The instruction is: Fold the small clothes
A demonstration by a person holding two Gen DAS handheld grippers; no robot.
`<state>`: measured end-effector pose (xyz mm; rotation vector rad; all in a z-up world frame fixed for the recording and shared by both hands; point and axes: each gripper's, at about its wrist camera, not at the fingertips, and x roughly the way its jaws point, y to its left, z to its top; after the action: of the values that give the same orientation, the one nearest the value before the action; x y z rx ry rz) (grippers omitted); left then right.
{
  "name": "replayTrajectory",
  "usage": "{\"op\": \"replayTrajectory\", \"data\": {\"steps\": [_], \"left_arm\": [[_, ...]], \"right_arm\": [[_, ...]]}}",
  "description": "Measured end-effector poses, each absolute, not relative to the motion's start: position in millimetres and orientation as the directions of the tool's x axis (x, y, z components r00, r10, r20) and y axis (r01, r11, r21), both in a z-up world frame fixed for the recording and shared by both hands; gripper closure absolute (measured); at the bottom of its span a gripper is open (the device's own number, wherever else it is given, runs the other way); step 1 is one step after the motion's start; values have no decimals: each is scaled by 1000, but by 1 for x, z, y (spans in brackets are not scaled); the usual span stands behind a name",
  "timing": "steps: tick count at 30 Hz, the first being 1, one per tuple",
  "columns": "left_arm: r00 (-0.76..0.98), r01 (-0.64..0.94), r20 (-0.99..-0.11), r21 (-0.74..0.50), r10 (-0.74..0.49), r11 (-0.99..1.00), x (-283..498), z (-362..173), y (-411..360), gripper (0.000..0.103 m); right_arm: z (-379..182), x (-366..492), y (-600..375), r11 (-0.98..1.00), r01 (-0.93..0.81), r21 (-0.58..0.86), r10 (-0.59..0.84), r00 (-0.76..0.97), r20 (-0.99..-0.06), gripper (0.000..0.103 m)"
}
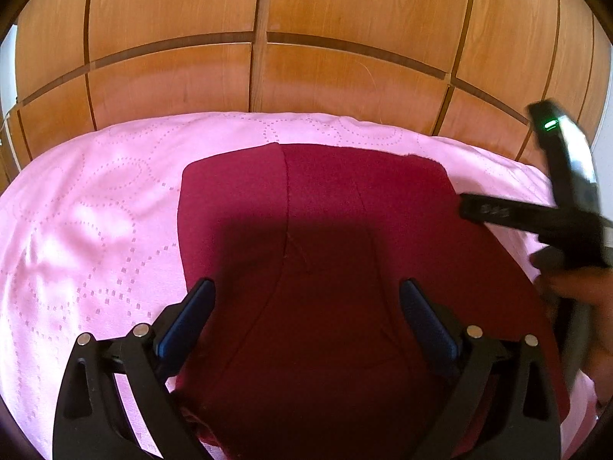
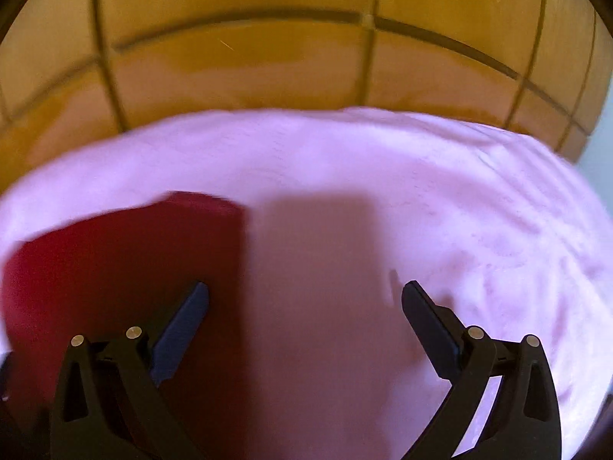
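Right-wrist view blurred; garment (image 2: 122, 268) edge-cut.

Both tools look the same: left tool (image 1: 306, 295) and right tool (image 2: 304, 297) have black curved frames, dark blue finger pads (image 1: 187, 318), and shiny silver screws (image 1: 140, 330) at the joints.

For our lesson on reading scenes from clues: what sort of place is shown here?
Probably a bedroom: a pink quilted bedspread covers a bed-like surface, wooden panelled wardrobe doors stand behind it, and a dark red garment lies on it.
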<state>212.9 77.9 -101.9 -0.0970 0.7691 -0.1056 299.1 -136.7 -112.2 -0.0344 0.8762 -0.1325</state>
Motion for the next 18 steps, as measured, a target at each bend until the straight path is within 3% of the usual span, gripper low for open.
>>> {"op": "replayTrajectory", "data": {"steps": [2, 6, 10, 14, 18], "left_arm": [[706, 69, -692, -146, -151, 987, 217, -104, 79, 5], [694, 77, -692, -202, -198, 976, 223, -106, 87, 3], [700, 80, -683, -214, -207, 974, 221, -105, 88, 3], [710, 83, -668, -236, -224, 968, 216, -105, 90, 3], [729, 81, -640, -268, -240, 960, 206, -98, 94, 3]], "right_arm": [[-131, 310, -156, 990, 140, 14, -74, 605, -793, 3], [-129, 305, -152, 989, 145, -16, -105, 635, -765, 3], [-114, 287, -169, 983, 177, 53, -74, 641, -764, 4], [-93, 235, -171, 970, 130, 207, 60, 693, -718, 4], [-95, 199, -158, 970, 43, 239, 145, 687, -712, 4]]}}
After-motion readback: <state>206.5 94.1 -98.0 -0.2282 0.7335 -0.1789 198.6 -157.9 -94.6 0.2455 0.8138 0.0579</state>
